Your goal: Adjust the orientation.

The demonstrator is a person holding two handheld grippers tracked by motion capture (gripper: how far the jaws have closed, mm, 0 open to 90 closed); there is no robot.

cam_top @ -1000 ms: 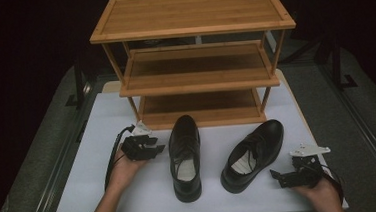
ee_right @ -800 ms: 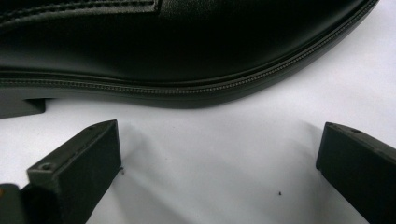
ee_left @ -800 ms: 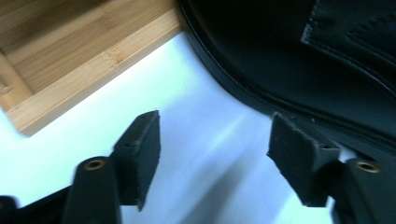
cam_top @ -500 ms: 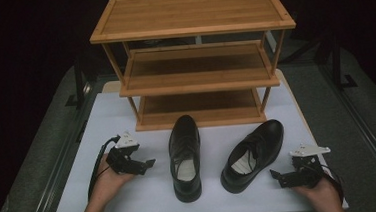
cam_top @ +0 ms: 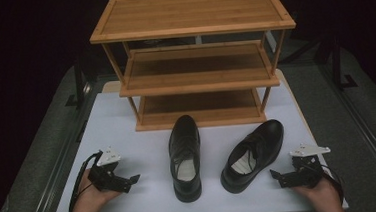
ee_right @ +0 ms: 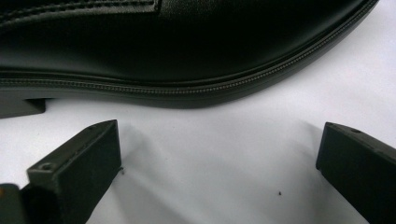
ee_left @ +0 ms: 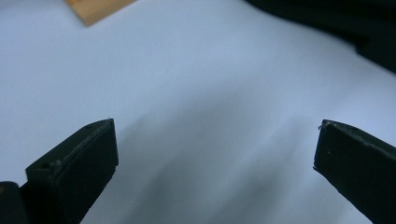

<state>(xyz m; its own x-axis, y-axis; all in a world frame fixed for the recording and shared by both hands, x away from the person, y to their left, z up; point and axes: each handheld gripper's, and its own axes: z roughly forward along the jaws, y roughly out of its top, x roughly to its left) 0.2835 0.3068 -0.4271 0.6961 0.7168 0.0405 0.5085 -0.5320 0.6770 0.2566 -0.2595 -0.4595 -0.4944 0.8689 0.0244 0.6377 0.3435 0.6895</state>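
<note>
The left gripper (cam_top: 131,180) lay low, jaws just opened wide and empty, pointing toward the left shoe (cam_top: 185,156), which lay well beyond its tips, toe toward the rack (cam_top: 193,60). The right gripper (cam_top: 275,175), agape and empty, faced the right shoe (cam_top: 253,154) just ahead, angled toe up-right.

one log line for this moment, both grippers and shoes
left gripper: open, just opened, empty | right gripper: open, empty, beside right shoe | left shoe: on table | rack: empty
</note>
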